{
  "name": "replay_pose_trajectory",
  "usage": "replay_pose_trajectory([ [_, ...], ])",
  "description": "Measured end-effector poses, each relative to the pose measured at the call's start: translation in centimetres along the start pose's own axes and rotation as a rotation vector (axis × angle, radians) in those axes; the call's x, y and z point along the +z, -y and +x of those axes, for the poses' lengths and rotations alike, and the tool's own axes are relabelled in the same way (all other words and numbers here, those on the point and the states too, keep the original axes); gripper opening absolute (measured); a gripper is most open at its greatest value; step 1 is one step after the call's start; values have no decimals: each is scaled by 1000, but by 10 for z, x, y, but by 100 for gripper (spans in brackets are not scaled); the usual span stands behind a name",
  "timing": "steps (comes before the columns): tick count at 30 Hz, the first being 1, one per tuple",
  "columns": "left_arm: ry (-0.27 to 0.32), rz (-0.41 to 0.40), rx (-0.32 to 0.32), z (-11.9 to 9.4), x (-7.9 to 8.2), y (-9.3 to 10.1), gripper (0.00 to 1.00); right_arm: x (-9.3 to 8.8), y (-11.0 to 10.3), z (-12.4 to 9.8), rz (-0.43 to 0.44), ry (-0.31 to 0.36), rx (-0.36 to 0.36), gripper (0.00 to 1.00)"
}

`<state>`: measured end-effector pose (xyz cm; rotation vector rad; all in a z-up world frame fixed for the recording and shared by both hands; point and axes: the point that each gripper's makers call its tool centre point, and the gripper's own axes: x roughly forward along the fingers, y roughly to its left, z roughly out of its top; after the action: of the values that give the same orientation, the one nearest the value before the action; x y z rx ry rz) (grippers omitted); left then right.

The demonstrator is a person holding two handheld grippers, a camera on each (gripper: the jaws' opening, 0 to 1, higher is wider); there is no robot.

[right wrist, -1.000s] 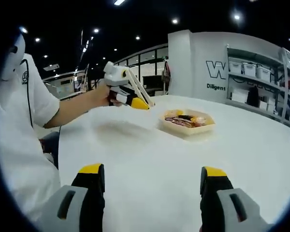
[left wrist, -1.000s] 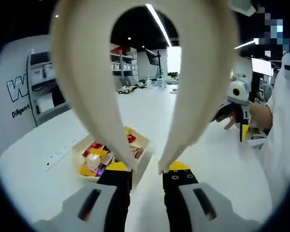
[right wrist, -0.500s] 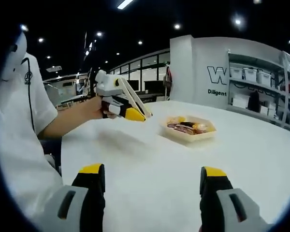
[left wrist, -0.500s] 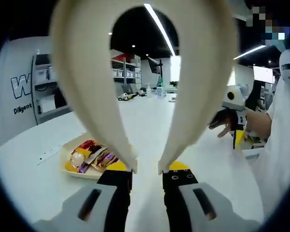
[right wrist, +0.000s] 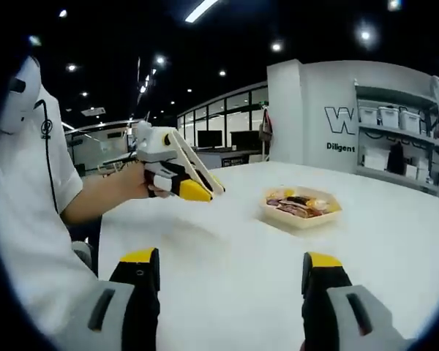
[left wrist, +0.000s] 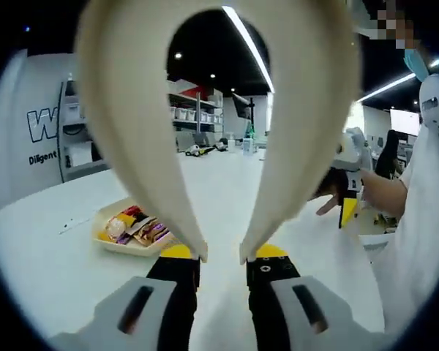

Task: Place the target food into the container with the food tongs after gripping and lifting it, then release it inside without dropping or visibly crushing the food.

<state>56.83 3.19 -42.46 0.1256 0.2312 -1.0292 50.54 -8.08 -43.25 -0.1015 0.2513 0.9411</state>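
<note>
One tray (left wrist: pixel 129 247) of mixed snacks (left wrist: pixel 134 225), on white table (left wrist: pixel 51 256); no separate container seen. L gripper (left wrist: pixel 223 257): jaws close together, pinching cream tongs (left wrist: pixel 157 168) at the handle end; tong arms splay toward camera, tip state can't tell. Tray lies fwd-left of L jaws, low, near. R gripper (right wrist: pixel 230 274): jaws spread wide, nothing held; tray (right wrist: pixel 302 216) fwd-right, well apart. L gripper (right wrist: pixel 177 172) w/ tongs (right wrist: pixel 196 170) is the nearer one; judged move: swing left and down onto snacks.
</note>
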Motion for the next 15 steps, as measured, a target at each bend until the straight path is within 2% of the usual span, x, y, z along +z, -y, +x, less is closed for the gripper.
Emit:
replay_pose_trajectory([
  [15,42,-17,17,-6,-2,16,24,2,-5,14,-13,18,61,75],
])
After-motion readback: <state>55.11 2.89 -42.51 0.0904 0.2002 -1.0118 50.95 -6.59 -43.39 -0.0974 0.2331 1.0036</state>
